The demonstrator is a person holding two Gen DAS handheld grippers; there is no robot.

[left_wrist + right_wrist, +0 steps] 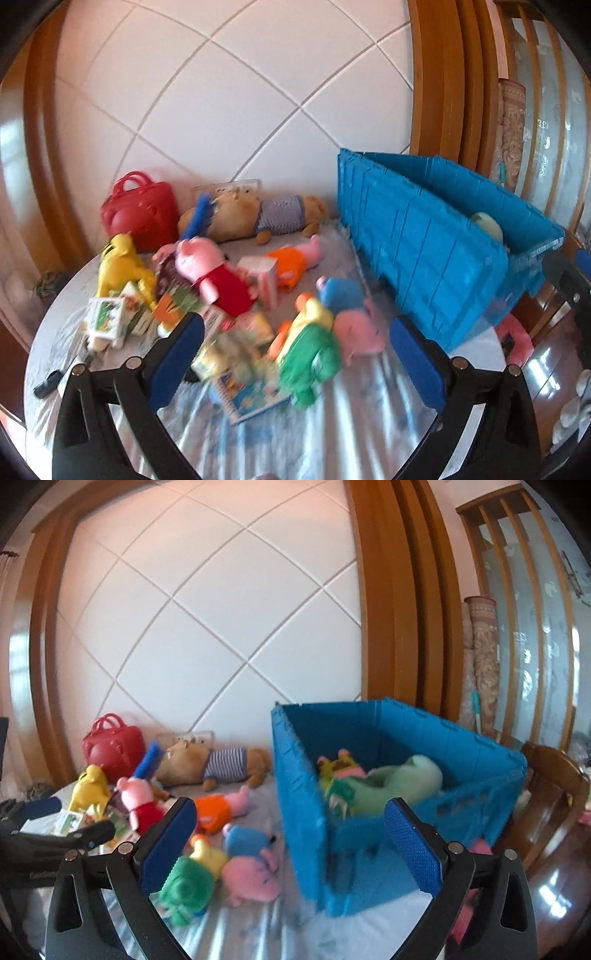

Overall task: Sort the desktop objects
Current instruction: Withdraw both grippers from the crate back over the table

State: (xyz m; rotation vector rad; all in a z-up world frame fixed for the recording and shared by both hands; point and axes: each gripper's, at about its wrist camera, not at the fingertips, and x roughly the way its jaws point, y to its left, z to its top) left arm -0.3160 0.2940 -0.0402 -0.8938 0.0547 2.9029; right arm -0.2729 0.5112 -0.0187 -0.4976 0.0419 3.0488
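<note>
Both tools empty, fingers spread wide: left tool (295, 354) over the toy pile, right tool (288, 834) facing the blue bin (369, 830) on the desk (351, 424). Next pick looks like the green plush (310, 354), just ahead between the left tool's fingers, lying with its long axis roughly along the tool's pointing line, head end unclear through blur; drop low, straddle its narrow middle, close across the axis. Farther ahead: pink pig (210, 273), bear (255, 214) lying crosswise, red bag (142, 210); bin ahead-right already holds plush.
</note>
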